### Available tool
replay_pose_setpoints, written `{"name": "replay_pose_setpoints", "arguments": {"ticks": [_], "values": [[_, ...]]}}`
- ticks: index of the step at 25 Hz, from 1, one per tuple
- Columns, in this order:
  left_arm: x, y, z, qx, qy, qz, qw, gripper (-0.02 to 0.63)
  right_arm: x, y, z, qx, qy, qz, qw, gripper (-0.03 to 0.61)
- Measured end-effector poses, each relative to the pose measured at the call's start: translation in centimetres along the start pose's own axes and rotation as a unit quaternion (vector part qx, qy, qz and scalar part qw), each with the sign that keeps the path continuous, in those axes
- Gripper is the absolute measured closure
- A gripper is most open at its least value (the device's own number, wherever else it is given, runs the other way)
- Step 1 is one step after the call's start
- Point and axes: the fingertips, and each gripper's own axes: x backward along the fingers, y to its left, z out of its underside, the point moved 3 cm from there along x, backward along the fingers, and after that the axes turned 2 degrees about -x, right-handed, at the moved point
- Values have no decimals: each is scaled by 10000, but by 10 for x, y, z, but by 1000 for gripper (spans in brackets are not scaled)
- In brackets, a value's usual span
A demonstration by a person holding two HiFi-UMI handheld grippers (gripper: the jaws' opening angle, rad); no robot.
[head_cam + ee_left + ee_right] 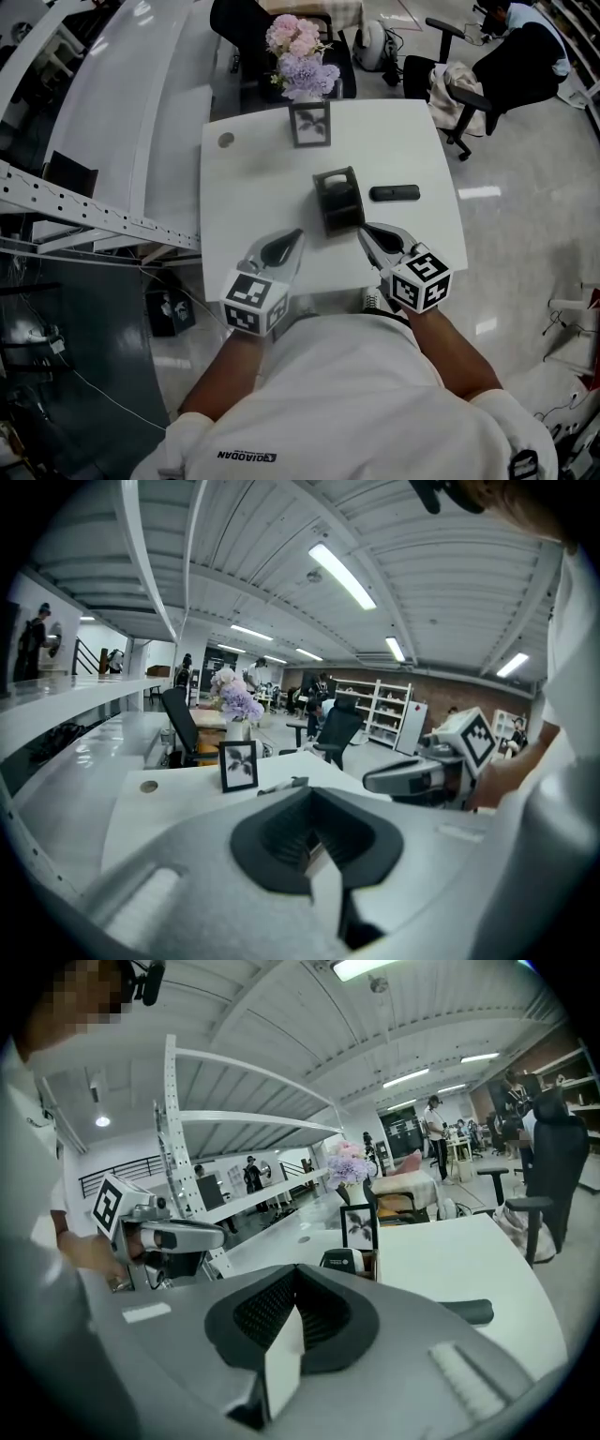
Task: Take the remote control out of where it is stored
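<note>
**Remote control lies flat on the white table, outside its holder; both grippers shut and empty**

We see the remote control (395, 193), a slim dark bar, lying flat on the white table (253, 187) with its long side running left to right. It sits just to the right of a dark holder (338, 199), apart from it, with bare tabletop showing between the two. Nothing touches the remote.

The holder stands upright near the middle of the table, its open top facing up.

The right gripper (380, 242) is nearer to us than the holder, with its tip by the holder's near right corner. Its jaws are pressed together with nothing between them, and it is well short of the remote. The left gripper (281, 248) is to the near left of the holder, apart from it. Its jaws also meet and it carries nothing. Each gripper bears a cube with square markers, and a hand holds each from the near edge of the table.

Farther away, beyond the holder, a small framed leaf picture (309, 124) stands upright. Behind it, at the far edge of the table, is a bunch of pink and lilac flowers (302, 58). A small round disc (226, 141) sits at the table's far left corner.

Beyond the table are dark office chairs (450, 56) on a shiny floor, and a person (525, 47) sits at the far right.
</note>
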Motion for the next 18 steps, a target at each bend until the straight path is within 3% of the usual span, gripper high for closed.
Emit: {"name": "replay_pose_setpoints", "arguments": {"ticks": [18], "values": [[-6,3,2,100,-13,-71,9999,611,-4,-6,-7,112,-44,57,9999,574]]}}
